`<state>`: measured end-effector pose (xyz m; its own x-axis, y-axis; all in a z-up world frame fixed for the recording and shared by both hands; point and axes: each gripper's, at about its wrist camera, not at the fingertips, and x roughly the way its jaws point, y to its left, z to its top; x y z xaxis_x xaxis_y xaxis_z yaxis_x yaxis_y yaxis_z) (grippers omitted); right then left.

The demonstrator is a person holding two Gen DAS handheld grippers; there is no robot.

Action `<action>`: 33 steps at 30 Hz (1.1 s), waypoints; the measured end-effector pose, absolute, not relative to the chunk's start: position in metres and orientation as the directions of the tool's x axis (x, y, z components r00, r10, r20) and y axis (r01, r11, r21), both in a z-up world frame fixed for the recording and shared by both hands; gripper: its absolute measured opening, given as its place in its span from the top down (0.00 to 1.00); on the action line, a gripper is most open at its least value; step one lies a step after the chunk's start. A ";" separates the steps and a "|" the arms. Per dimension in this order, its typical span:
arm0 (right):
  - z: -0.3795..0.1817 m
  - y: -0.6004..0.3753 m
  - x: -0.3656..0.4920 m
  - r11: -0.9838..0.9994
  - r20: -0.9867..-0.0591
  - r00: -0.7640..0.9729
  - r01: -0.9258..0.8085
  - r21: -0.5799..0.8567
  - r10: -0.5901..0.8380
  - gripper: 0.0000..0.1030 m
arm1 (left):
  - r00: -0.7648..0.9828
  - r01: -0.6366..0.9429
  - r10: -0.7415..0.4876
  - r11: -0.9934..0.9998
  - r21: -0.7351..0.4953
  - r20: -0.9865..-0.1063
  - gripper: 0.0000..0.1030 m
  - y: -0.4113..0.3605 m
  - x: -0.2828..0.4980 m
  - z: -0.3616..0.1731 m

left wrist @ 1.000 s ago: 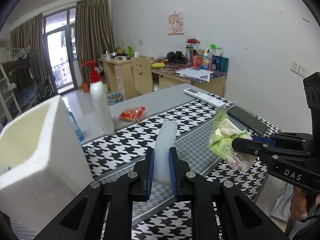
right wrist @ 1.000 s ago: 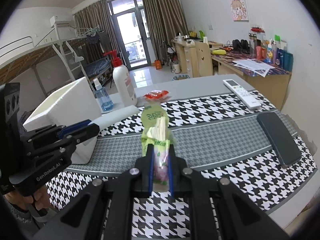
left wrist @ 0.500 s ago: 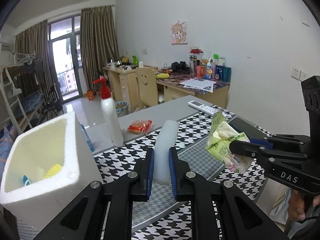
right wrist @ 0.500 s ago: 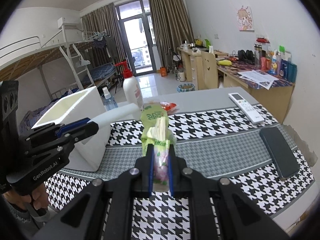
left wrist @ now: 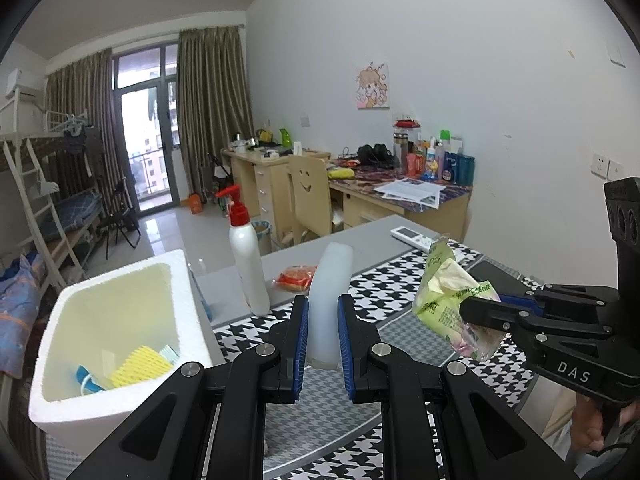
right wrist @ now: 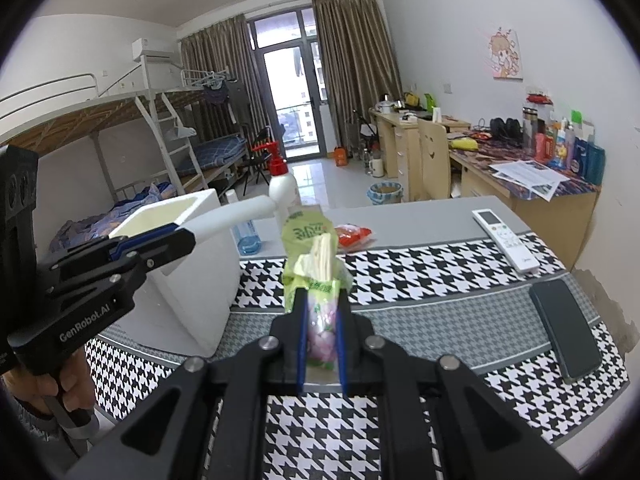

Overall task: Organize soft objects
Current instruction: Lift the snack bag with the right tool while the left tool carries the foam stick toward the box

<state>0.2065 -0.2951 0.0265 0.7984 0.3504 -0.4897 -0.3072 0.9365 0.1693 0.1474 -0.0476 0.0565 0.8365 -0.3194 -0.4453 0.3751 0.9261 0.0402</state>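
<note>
My left gripper [left wrist: 322, 320] is shut on a pale white soft foam piece [left wrist: 330, 280], held above the table; it also shows in the right wrist view [right wrist: 236, 216]. My right gripper [right wrist: 322, 324] is shut on a green tissue pack [right wrist: 316, 264], also seen in the left wrist view [left wrist: 448, 300]. A white foam box [left wrist: 180, 280] stands at the left, with a yellow sponge [left wrist: 140, 364] and blue items inside. In the right wrist view the foam box [right wrist: 192, 280] is left of the pack.
A white bottle with red pump [left wrist: 246, 264], a red snack packet [left wrist: 294, 278], a small blue bottle [right wrist: 248, 236], a white remote [right wrist: 504, 240] and a black phone [right wrist: 564, 332] lie on the houndstooth-covered table [right wrist: 420, 280]. Desks, a chair and a bunk bed stand behind.
Both grippers have risen with their loads. The foam box's inside has come into the left wrist view, showing the sponge.
</note>
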 end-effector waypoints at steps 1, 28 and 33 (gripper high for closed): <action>0.028 -0.294 0.207 0.935 -0.486 0.799 -0.311 0.168 0.353 0.85 | 0.840 0.372 -0.318 0.927 0.040 -0.441 0.84 -0.047 0.147 0.058; 0.051 -0.272 0.217 0.901 -0.425 0.796 -0.408 0.150 0.431 0.85 | 0.898 0.266 -0.232 0.963 0.040 -0.373 0.84 -0.025 0.146 0.079; 0.054 -0.265 0.220 0.891 -0.420 0.789 -0.428 0.149 0.449 0.85 | 0.907 0.239 -0.207 0.970 0.042 -0.368 0.84 -0.021 0.146 0.082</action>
<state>0.2201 -0.2648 0.0535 0.7888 0.4488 -0.4200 -0.4280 0.8914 0.1488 0.1462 -0.0207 0.0817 0.9066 -0.2070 -0.3678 0.2385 0.9702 0.0420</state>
